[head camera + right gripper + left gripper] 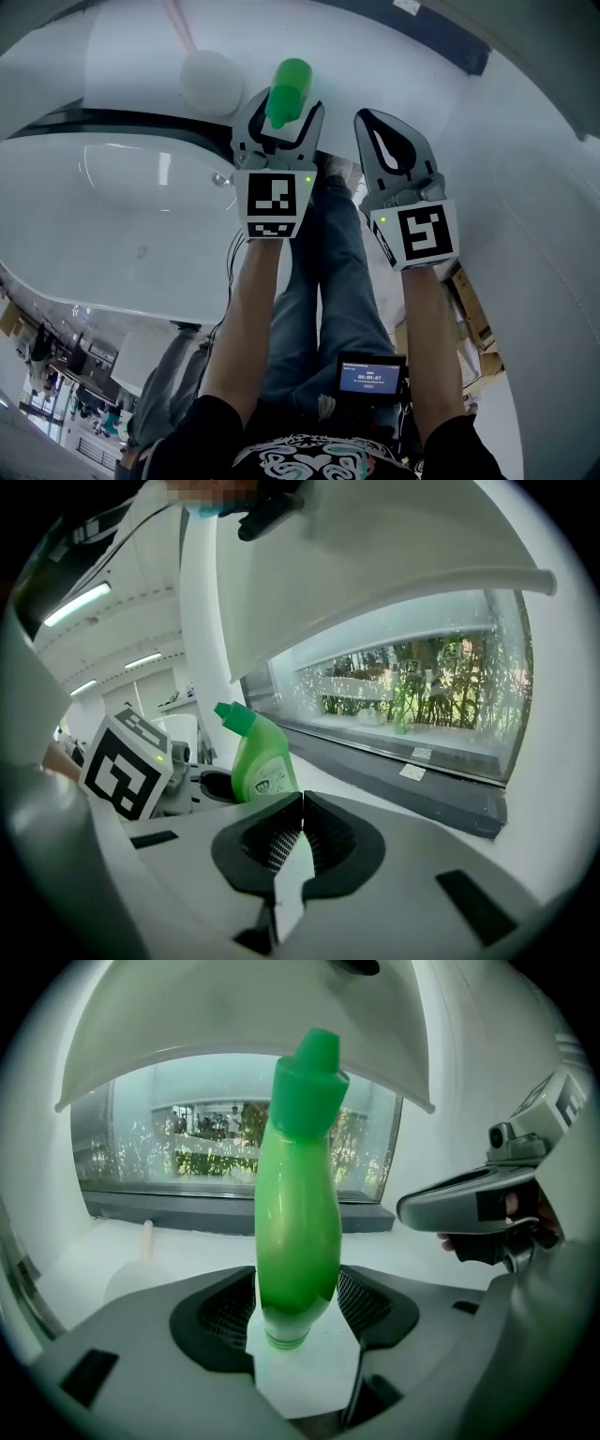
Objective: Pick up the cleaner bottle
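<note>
The green cleaner bottle (298, 1232) stands upright on a white ledge (187, 1251), its angled cap at the top. My left gripper (298, 1316) is open around the bottle's lower body, a black pad close to each side, and I see no squeeze on it. From above, the bottle's cap (289, 89) pokes out between the left gripper's (286, 105) fingertips. My right gripper (370, 120) hovers just right of it, shut and empty, its pads meeting in the right gripper view (302, 803). There the bottle (261, 766) stands ahead to the left.
A white rounded holder with a pink stick (211, 82) stands left of the bottle. A large white basin (122, 216) curves below left. A dark window sill (234, 1211) runs behind the ledge and a white lid hangs overhead (244, 1016). A small screen (372, 377) sits at the person's waist.
</note>
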{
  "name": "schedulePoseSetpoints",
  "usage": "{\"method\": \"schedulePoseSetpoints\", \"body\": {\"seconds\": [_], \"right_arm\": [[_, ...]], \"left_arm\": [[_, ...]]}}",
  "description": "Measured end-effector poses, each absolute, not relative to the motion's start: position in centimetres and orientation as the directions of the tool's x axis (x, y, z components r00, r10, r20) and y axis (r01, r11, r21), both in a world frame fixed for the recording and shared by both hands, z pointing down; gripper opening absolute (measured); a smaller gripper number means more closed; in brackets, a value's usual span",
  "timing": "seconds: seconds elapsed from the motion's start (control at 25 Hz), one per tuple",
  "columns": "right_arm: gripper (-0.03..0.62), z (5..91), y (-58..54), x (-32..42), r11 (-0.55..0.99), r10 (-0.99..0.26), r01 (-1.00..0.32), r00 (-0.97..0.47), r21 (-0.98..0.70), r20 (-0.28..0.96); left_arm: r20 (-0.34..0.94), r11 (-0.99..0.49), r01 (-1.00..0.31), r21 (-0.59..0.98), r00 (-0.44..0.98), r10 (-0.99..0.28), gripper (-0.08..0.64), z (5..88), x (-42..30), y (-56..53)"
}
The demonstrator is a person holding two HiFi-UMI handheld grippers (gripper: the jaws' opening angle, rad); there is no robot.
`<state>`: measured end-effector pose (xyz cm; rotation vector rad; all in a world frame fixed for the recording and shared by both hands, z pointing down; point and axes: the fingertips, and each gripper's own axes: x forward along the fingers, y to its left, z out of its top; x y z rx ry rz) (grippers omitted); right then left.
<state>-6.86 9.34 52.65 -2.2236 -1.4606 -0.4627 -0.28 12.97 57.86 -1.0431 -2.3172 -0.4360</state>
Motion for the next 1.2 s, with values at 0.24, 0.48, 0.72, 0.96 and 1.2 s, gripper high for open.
{"method": "schedulePoseSetpoints", "body": {"seconds": [0.24,0.48,0.72,0.96,1.2], "right_arm": [[0.028,52.9,9.3,-6.7,-0.351,0.771,0.919,0.393,-0.18,0.502],[0.028,53.1,9.7,-7.1,-0.342,0.773,0.922,0.386,-0.182,0.503],[0.028,53.3,9.5,-7.3,-0.331,0.775,0.926,0.378,-0.184,0.507],[0.028,53.6,9.3,-7.3,-0.332,0.771,0.925,0.379,-0.186,0.511],[0.028,53.7,9.1,-7.3,-0.33,0.773,0.925,0.379,-0.189,0.509]], "left_arm": [[0.594,0.602,0.795,0.078,-0.522,0.612,0.259,58.5,-0.6,14.3],[0.57,0.597,0.798,0.075,-0.526,0.631,0.259,58.9,-1.4,15.4],[0.564,0.589,0.803,0.089,-0.528,0.635,0.259,59.4,-1.6,15.7],[0.568,0.575,0.812,0.103,-0.522,0.636,0.259,60.3,-1.5,15.7],[0.555,0.569,0.807,0.159,-0.55,0.624,0.256,60.8,-1.0,15.7]]}}
